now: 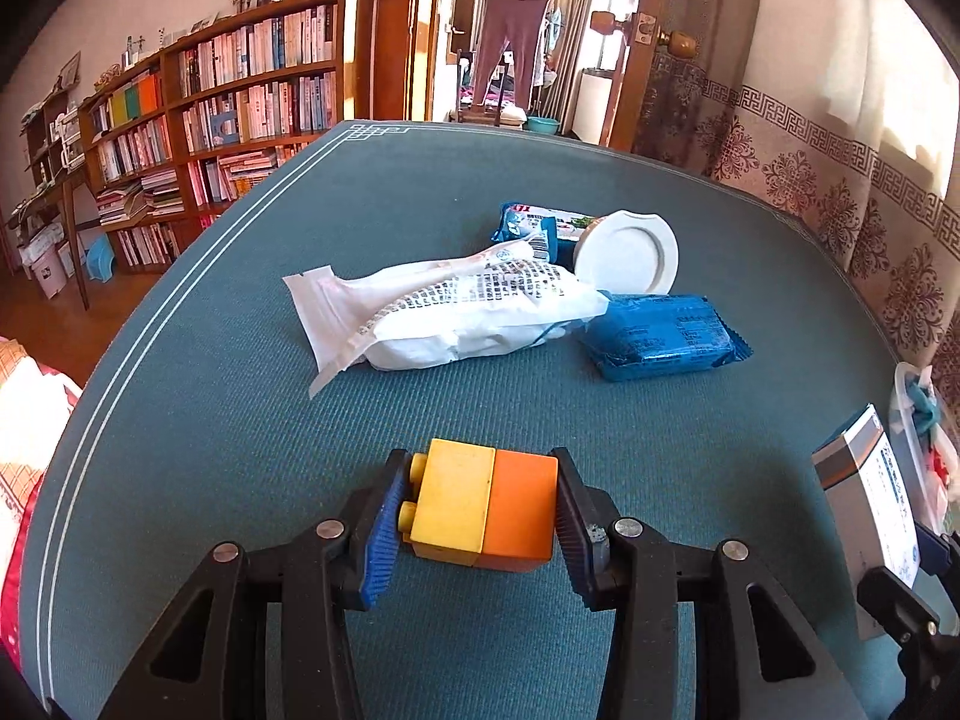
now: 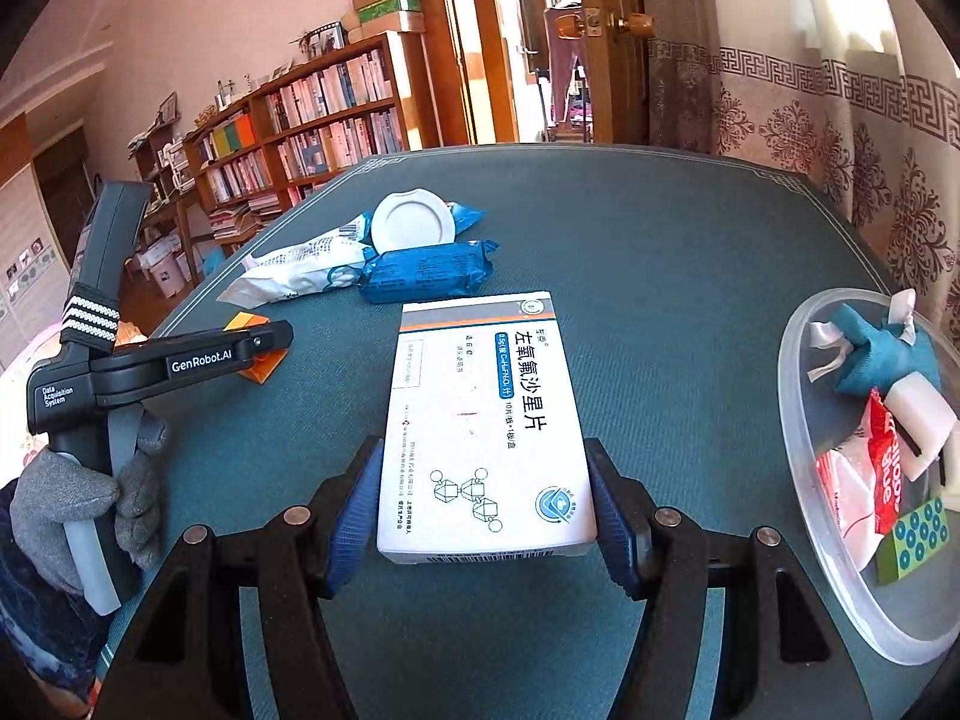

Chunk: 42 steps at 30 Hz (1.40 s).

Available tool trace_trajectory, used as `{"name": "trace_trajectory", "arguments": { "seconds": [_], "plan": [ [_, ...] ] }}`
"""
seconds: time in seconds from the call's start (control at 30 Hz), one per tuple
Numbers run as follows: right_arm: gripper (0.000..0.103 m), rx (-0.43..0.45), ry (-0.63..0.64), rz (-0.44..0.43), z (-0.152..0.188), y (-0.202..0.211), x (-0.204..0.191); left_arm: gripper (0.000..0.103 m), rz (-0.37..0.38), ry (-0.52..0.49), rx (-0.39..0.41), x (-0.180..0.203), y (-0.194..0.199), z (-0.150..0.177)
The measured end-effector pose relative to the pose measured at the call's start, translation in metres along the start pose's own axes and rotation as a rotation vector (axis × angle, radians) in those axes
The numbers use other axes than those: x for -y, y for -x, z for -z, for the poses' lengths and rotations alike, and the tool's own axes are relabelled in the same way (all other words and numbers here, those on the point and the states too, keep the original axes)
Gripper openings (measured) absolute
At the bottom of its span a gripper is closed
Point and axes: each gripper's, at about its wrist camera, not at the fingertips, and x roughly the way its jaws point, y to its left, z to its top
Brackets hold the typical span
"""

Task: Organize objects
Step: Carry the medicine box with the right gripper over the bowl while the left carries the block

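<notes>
My left gripper [image 1: 477, 516] is shut on a yellow and orange toy block [image 1: 486, 504], low over the green tablecloth [image 1: 240, 420]. My right gripper [image 2: 483, 510] is shut on a white medicine box [image 2: 486, 420] with blue print. In the right wrist view the left gripper [image 2: 264, 348] shows at the left with the block [image 2: 255, 321] between its fingers. A white pouch [image 1: 444, 312], a blue wipes pack [image 1: 660, 336], a white lid [image 1: 627, 252] and a second blue packet [image 1: 528, 225] lie together farther back.
A clear plastic tub [image 2: 804, 438] at the right holds a teal cloth [image 2: 882, 354], a red and white packet [image 2: 870, 468] and other small items. A bookshelf [image 1: 228, 108] stands beyond the table's left edge. A patterned curtain [image 1: 840, 180] hangs along the right.
</notes>
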Motion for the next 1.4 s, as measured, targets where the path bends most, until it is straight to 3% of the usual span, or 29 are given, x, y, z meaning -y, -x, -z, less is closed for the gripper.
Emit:
{"name": "trace_trajectory", "arguments": {
  "seconds": [0.47, 0.8, 1.07, 1.4],
  "plan": [
    [0.065, 0.088, -0.129, 0.128, -0.001, 0.046, 0.061, 0.048, 0.076, -0.083, -0.034, 0.041, 0.001, 0.008],
    [0.065, 0.142, -0.257, 0.294, 0.009, 0.084, 0.123, 0.048, 0.124, -0.139, -0.054, 0.071, 0.001, 0.012],
    [0.065, 0.137, -0.359, 0.424, 0.024, 0.100, 0.174, 0.048, 0.144, -0.173, -0.065, 0.090, 0.000, 0.014],
    [0.065, 0.130, -0.410, 0.487, 0.034, 0.100, 0.199, 0.048, 0.180, -0.223, -0.080, 0.120, 0.000, 0.017]
  ]
}}
